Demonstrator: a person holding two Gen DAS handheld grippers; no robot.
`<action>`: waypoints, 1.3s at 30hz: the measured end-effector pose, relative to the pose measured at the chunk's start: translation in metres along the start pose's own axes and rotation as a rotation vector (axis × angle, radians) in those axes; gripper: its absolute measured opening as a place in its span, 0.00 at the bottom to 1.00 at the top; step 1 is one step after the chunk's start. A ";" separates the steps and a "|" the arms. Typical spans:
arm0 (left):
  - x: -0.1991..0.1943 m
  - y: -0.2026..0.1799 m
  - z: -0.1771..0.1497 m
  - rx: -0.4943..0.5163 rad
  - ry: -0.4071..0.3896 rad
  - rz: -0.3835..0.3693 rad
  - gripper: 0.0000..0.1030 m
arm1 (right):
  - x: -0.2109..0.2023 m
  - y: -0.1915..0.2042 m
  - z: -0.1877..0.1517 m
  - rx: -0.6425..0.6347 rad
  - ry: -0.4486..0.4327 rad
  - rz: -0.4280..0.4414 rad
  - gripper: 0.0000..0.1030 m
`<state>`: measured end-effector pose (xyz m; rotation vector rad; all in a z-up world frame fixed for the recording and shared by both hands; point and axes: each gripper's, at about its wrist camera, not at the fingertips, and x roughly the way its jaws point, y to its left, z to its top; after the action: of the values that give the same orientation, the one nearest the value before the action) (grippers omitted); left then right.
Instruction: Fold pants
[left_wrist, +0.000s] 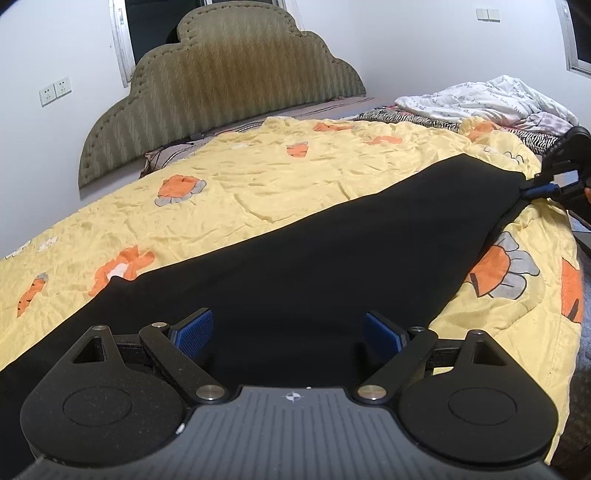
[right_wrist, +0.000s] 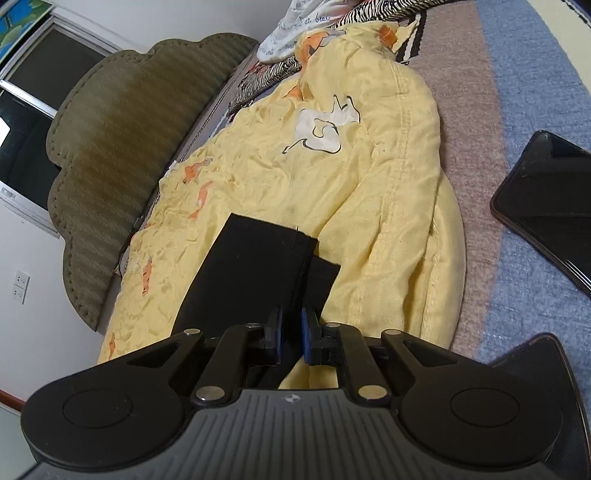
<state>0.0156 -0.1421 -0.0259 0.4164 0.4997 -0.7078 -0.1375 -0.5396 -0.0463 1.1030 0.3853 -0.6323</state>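
Black pants (left_wrist: 314, 251) lie stretched across the yellow quilt (left_wrist: 240, 177), their far end pinched in the right gripper (right_wrist: 292, 328), while the left gripper (left_wrist: 288, 328) hovers wide apart over them.

left wrist: low over bed | right wrist: close | shared: headboard (left_wrist: 221, 92)

You see black pants (left_wrist: 295, 258) on a yellow quilt (left_wrist: 240, 177) printed with orange and grey flowers. Your grippers' pads (left_wrist: 195, 328) are blue, the headboard (left_wrist: 221, 85) olive with a zigzag weave.
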 end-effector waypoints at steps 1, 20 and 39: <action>0.000 -0.001 0.000 0.003 0.001 0.001 0.88 | 0.003 0.000 0.002 0.010 -0.006 0.002 0.12; -0.003 0.002 0.000 0.018 0.004 0.022 0.88 | -0.007 0.009 0.006 -0.114 -0.041 -0.071 0.11; 0.002 0.023 0.004 -0.028 0.041 0.096 0.90 | -0.025 0.023 -0.022 -0.159 0.025 0.134 0.62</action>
<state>0.0337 -0.1294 -0.0191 0.4266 0.5244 -0.6005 -0.1414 -0.5050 -0.0244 0.9769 0.3735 -0.4615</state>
